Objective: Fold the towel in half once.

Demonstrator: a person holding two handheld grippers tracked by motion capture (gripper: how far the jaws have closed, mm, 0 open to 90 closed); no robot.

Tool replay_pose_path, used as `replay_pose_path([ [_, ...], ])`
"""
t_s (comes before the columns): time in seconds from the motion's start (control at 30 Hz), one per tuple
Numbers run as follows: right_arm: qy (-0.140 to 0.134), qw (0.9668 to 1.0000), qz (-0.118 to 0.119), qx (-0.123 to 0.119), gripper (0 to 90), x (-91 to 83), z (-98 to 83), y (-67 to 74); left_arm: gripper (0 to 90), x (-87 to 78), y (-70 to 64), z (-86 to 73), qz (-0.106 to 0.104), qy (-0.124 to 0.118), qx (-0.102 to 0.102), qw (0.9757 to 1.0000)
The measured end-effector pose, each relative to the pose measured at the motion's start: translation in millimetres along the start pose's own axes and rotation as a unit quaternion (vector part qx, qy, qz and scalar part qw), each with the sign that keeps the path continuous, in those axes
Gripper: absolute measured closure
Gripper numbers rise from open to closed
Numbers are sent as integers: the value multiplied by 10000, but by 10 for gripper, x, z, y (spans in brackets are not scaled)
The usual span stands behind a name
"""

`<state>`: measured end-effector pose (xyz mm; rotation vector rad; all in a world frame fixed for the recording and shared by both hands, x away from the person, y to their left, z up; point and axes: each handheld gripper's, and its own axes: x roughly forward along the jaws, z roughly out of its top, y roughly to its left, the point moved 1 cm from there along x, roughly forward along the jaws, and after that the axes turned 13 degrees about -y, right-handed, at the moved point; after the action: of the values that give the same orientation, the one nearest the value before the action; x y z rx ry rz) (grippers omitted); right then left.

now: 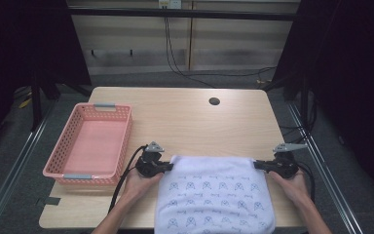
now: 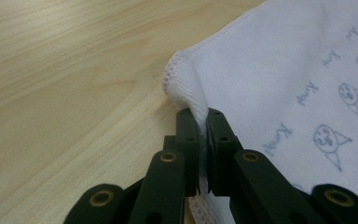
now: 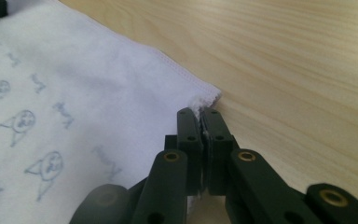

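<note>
A white cloth [image 1: 213,192] printed with small blue figures lies on the wooden table [image 1: 185,119], its near end hanging over the front edge. My left gripper [image 1: 169,166] is shut on the cloth's far left corner; in the left gripper view the hem [image 2: 182,79] bunches up between the two closed jaws of that gripper [image 2: 203,116]. My right gripper [image 1: 256,165] is shut on the far right corner, where the frayed corner [image 3: 205,99] pokes out past the right gripper's tips [image 3: 200,115]. A hand holds each gripper from the near side.
A pink plastic basket [image 1: 119,141] sits at the table's left, close to the left gripper. A round cable hole [image 1: 214,101] marks the far middle of the table. Bare wood stretches beyond the cloth. Black cables trail off the near edge by the left forearm.
</note>
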<state>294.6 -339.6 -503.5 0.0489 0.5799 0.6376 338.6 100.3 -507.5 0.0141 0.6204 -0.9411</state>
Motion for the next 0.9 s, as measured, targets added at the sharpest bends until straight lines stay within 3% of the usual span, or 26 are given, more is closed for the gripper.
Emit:
replay_pose_path([
  [0.03, -87, 9999, 34, 57, 881, -16, 20, 2, 863, 0, 0, 0, 0, 0, 0, 10000],
  [0.07, -158, 9998, 48, 106, 881, -35, 39, 2, 865, -48, 8, 36, -125, -205, -186, 9995],
  [0.17, -431, 9989, 84, 181, 883, -99, 98, 5, 867, -176, -10, 117, -226, -508, -183, 9983],
  [0.2, -431, 9989, 84, 181, 883, -99, 98, 5, 867, -176, -10, 117, -226, -508, -183, 9983],
  [0.23, -633, 9975, 152, 255, 883, -153, 167, 4, 867, -249, -18, 168, -235, -617, -141, 9977],
  [0.33, -867, 9956, 221, 289, 884, -212, 282, 6, 868, -353, -6, 285, -207, -888, -154, 9957],
  [0.4, -923, 9950, 240, 291, 884, -229, 326, 11, 868, -387, -4, 336, -217, -938, -156, 9952],
  [0.43, -1057, 9938, 253, 252, 884, -262, 433, 17, 868, -443, -13, 452, -173, -1024, -19, 9946],
  [0.5, -1123, 9931, 268, 220, 884, -277, 494, 14, 868, -465, -5, 512, -186, -1105, 11, 9937],
  [0.6, -1332, 9907, 230, 144, 884, -318, 746, -3, 868, -546, 84, 738, -33, -1330, 25, 9911],
  [0.67, -1359, 9904, 221, 120, 884, -321, 786, -9, 868, -572, 116, 795, -48, -1405, 5, 9901],
  [0.73, -1471, 9889, 172, 111, 885, -299, 899, -56, 868, -631, 183, 953, 63, -1501, 95, 9886],
  [0.9, -1571, 9873, 158, 173, 886, -258, 994, -120, 869, -664, 262, 1096, 163, -1587, 179, 9870],
])
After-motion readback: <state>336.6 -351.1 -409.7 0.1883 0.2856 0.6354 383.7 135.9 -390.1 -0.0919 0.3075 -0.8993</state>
